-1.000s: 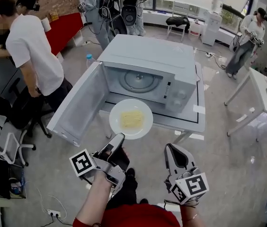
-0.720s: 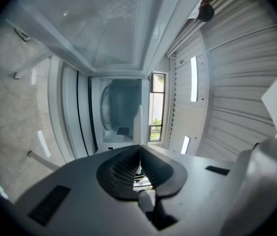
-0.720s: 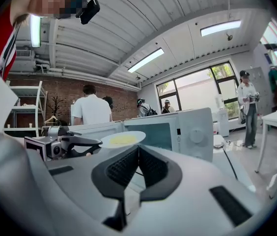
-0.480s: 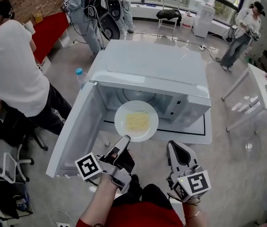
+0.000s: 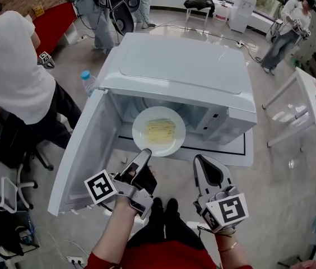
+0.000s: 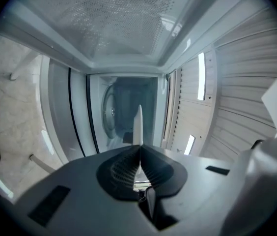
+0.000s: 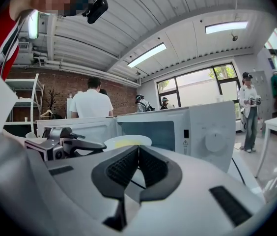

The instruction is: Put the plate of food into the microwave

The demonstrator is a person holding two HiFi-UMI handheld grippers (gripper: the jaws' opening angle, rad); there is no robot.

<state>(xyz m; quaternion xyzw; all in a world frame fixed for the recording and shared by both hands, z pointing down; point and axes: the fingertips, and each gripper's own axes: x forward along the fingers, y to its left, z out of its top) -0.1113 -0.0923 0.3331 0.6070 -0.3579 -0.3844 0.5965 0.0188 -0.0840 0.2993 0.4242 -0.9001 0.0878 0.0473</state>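
at microwave (image 5: 186, 66), round white plate (image 5: 142, 142)

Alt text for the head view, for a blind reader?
The left tool holds a white plate of yellow food by its rim at the open microwave's mouth. The right tool, shut and empty, hovers beside it.

The left gripper (image 5: 145, 153), lower centre on a bare forearm (image 5: 116, 231), pinches the plate (image 5: 159, 131) by its rim, while the right gripper (image 5: 201, 161), lower right of centre, points up-frame, jaws together and empty.
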